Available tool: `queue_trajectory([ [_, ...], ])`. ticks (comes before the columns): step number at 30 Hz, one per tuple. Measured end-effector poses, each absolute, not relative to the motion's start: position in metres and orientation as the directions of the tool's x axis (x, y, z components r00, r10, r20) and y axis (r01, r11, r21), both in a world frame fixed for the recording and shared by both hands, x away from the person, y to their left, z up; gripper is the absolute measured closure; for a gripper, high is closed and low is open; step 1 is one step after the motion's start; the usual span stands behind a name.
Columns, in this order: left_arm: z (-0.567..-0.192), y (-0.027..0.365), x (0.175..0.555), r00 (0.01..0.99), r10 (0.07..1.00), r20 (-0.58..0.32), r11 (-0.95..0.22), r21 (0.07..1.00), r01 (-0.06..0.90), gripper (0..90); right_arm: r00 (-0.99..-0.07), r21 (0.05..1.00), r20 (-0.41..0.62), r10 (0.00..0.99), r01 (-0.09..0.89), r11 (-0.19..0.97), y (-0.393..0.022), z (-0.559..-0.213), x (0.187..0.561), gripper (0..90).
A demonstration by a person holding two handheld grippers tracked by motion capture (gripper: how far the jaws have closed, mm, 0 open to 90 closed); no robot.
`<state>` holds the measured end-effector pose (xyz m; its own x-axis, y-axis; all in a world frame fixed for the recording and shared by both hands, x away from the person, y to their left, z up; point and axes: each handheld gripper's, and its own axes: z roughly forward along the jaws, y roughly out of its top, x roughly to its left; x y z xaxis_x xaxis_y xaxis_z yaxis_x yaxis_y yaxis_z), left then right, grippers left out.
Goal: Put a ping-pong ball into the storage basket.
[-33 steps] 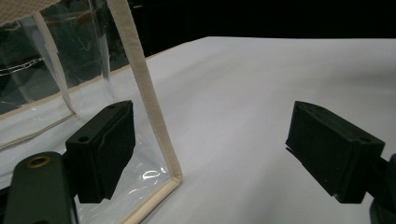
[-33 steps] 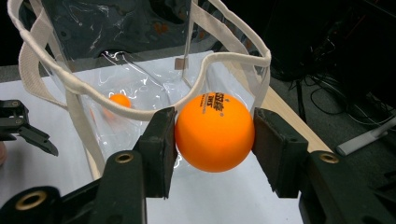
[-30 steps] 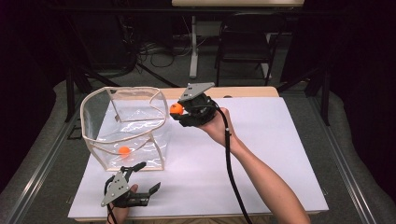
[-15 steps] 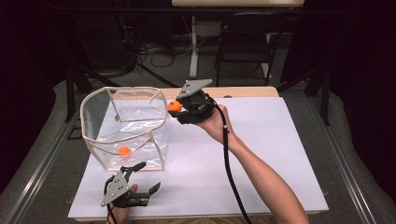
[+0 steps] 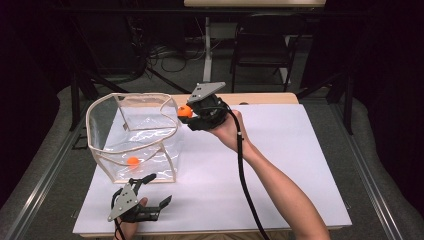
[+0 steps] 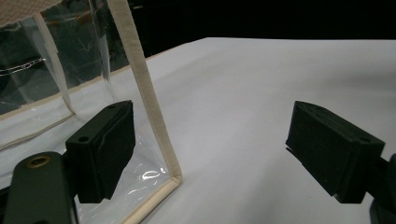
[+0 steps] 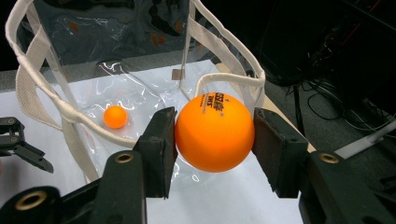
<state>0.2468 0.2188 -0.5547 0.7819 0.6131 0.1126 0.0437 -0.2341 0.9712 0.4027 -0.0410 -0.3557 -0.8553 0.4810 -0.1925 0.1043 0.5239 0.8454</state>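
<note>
We hold an orange ball with our right gripper; its 2 jaws pinch the ball from both sides, and black print is visible on the ball's top. In the high view, the ball sits at the gripper's tip, just beside the rim of a transparent bag with cream-coloured edges. The bag stands upright and open on the white table surface. Inside the bag, a second orange ball lies on the bottom; in the right gripper view it appears small and farther away.

Our left gripper rests low at the near edge of the table, in front of the bag. Its jaws are spread wide and pinch nothing. In the left gripper view, the bag's near corner seam stands between the 2 jaws, close to the left one.
</note>
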Motion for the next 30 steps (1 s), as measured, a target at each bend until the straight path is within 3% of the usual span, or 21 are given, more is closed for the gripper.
queue_trajectory([
  [30,-0.555,0.219,0.247,0.782,0.613,0.112,-0.233,0.971,0.044,15.5,-0.863,0.855,-0.200,0.464,0.078,0.512,-0.023,-0.349,0.405,50.8],
])
